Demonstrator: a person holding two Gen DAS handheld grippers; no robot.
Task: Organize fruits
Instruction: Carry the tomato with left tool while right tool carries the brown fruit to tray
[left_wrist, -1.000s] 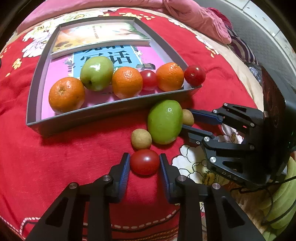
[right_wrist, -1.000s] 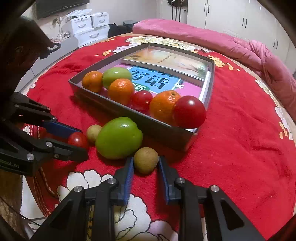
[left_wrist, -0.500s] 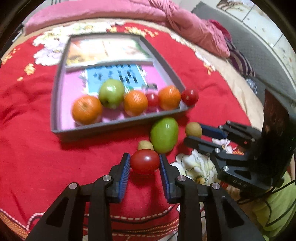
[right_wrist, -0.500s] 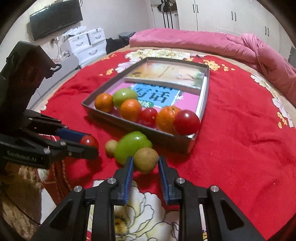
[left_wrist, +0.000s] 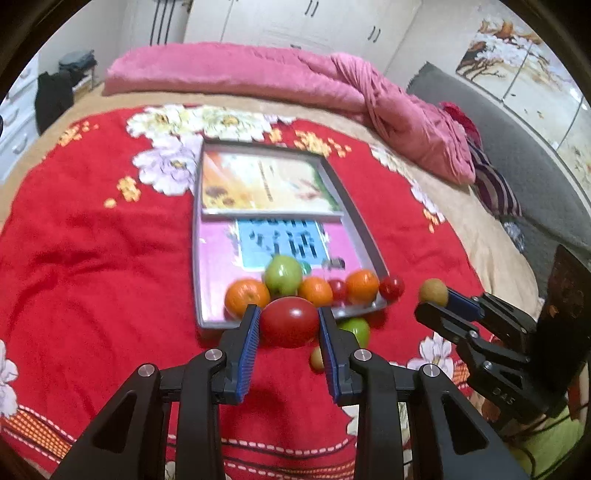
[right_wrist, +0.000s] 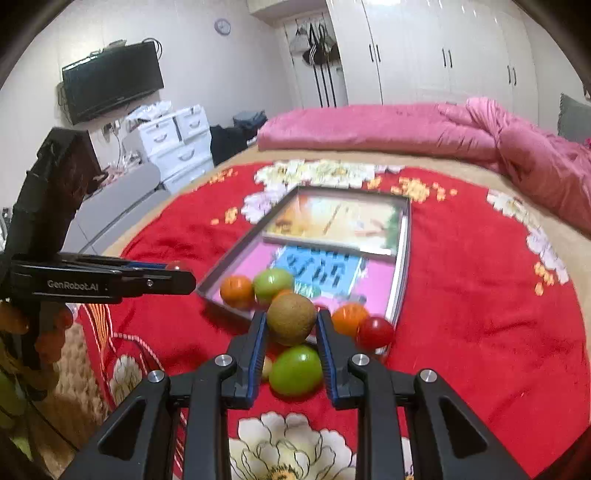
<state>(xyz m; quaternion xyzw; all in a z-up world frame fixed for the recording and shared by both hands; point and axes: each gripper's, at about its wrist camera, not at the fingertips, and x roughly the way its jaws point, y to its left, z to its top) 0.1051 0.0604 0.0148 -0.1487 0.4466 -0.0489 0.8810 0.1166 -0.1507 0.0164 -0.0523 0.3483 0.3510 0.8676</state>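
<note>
Left gripper (left_wrist: 289, 325) clamped on red tomato (left_wrist: 290, 322), right gripper (right_wrist: 290, 325) clamped on kiwi (right_wrist: 291, 318), both above tray's near edge (left_wrist: 295, 317).

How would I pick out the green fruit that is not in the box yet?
Start at the grey tray with books on the red bedspread. Just outside its near edge, on the cloth, lies a green fruit. Unlike the green one inside the tray among oranges, it lies alone beside a small yellowish fruit.
</note>
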